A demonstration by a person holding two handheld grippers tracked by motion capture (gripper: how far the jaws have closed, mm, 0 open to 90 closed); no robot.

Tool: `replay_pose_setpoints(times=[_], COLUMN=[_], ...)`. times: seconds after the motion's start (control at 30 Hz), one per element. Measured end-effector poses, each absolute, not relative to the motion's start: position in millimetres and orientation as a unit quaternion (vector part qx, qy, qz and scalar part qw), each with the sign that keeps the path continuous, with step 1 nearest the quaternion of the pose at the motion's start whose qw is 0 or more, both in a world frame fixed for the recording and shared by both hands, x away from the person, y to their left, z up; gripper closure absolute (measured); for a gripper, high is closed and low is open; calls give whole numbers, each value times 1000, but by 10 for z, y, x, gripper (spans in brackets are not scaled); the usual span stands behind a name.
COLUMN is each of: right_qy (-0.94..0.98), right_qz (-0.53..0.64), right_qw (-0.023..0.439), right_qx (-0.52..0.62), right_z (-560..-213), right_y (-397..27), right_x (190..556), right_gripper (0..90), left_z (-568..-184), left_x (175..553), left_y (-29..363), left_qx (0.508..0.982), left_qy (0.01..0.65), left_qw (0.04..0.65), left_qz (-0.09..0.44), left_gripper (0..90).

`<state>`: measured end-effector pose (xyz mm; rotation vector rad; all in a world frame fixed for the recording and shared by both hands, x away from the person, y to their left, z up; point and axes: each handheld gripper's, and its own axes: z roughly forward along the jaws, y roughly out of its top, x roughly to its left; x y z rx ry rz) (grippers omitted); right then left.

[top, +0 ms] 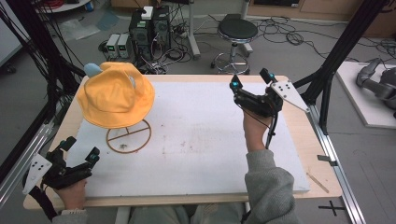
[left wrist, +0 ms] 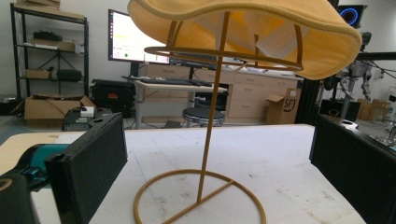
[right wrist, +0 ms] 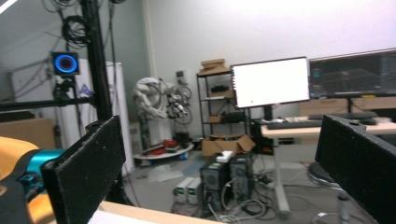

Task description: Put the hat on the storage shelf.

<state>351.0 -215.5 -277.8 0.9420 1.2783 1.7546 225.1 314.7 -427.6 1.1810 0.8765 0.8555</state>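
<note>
Yellow hat (top: pixel 114 95), on a thin wire stand (top: pixel 129 136) at the counter's (top: pixel 205 140) far left, judged soft, light, best pinched at the drooping brim; left gripper (top: pixel 80 150) and right gripper (top: pixel 251 78) both wide open, empty.

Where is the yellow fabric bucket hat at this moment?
In the high view, the yellow fabric bucket hat sits atop a thin gold wire stand at the table's far-left, ahead of the left tongs.
</note>
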Motion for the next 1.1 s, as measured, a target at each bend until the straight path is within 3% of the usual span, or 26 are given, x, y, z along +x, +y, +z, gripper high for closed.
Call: replay_pose_setpoints(times=[0.3,1.1], right_qy=[484,470], right_qz=[671,653], right_qw=[392,402], right_qx=[401,438], right_z=[-2977,-3333], right_y=[-2498,-2843], right_x=[3358,3222], right_gripper=[10,11], left_z=[-4264,-4270], left_x=[2307,2330], left_y=[3081,3060], left_qx=[527,530], left_qy=[380,379], left_qw=[662,661], left_qz=[373,372], left_gripper=[43,43])
